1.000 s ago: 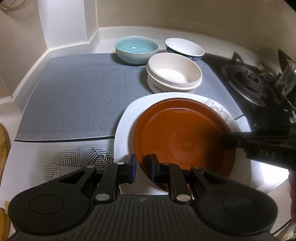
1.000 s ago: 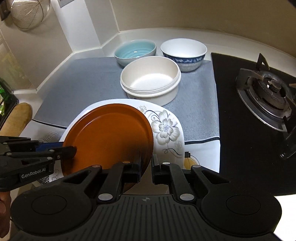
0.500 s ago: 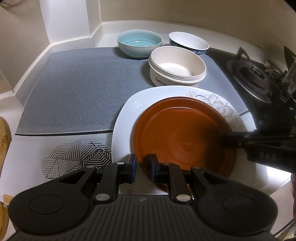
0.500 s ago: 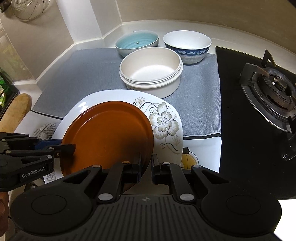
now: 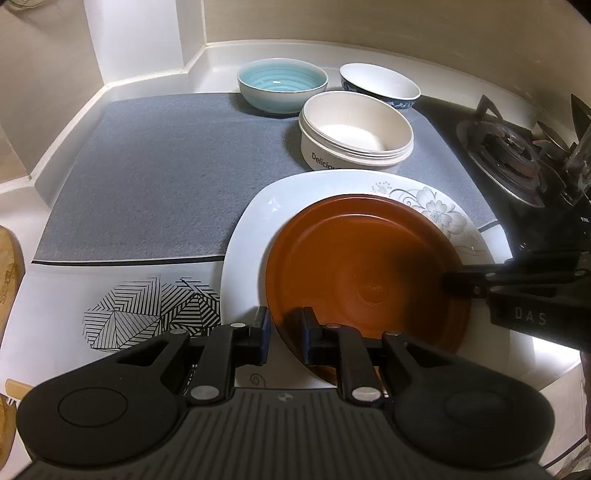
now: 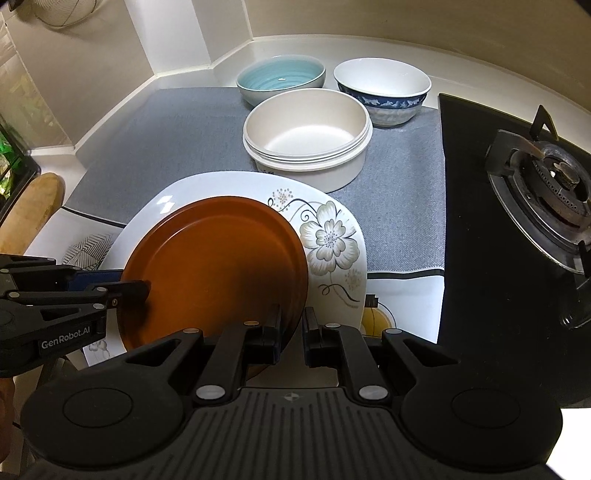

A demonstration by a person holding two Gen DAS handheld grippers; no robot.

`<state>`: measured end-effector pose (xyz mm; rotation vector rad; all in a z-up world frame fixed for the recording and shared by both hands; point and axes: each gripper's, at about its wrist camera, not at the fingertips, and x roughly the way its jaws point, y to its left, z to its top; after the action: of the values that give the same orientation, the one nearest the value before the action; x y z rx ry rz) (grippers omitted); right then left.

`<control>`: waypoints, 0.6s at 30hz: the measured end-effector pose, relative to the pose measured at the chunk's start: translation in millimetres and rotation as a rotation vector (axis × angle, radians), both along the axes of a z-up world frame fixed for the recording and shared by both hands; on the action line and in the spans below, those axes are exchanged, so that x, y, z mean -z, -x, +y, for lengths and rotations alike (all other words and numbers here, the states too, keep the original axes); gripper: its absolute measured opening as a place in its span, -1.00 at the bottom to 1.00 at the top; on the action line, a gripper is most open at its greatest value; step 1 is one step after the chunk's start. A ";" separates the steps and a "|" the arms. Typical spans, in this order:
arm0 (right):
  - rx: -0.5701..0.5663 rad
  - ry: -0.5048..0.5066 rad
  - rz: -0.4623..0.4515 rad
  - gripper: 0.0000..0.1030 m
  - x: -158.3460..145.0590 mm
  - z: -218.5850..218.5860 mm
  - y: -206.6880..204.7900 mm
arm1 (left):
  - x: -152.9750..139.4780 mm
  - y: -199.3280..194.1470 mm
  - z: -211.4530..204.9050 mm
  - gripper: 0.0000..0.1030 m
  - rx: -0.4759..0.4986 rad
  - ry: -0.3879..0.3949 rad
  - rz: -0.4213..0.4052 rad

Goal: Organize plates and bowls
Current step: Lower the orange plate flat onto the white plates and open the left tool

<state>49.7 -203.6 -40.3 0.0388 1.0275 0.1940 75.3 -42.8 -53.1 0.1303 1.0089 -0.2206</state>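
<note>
Now both grippers' jaws pinch the brown plate (image 5: 365, 273).

A home kitchen: white countertop (image 5: 55, 354) meeting tiled walls at the far corner, black gas hob (image 6: 491, 236) with burner (image 6: 550, 199) along its right edge, grey mat (image 5: 159, 184) bearing bowls (image 6: 306, 144), strainer (image 6: 70, 14) hanging top left

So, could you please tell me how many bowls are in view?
3. The blue bowl sits at the back of the grey mat, the patterned bowl beside it, and the cream bowl in front of both; its layered rim may hide nested ones.
</note>
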 end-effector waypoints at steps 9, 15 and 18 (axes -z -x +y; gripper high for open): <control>-0.017 0.001 0.000 -0.71 -0.9 -2.1 0.8 | -2.5 4.0 -0.7 -0.51 -0.030 -0.008 -0.011; -0.004 -0.010 -0.021 -0.71 -4.9 -9.4 5.9 | -10.6 9.6 -4.3 -0.34 -0.048 -0.031 -0.034; -0.002 -0.023 -0.049 -0.66 -10.0 -13.4 9.9 | -14.9 12.6 -7.9 -0.34 -0.054 -0.042 -0.043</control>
<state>39.7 -217.0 -30.2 0.0534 0.9761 0.2073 62.7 -50.7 -38.2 0.1456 0.9731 -0.1467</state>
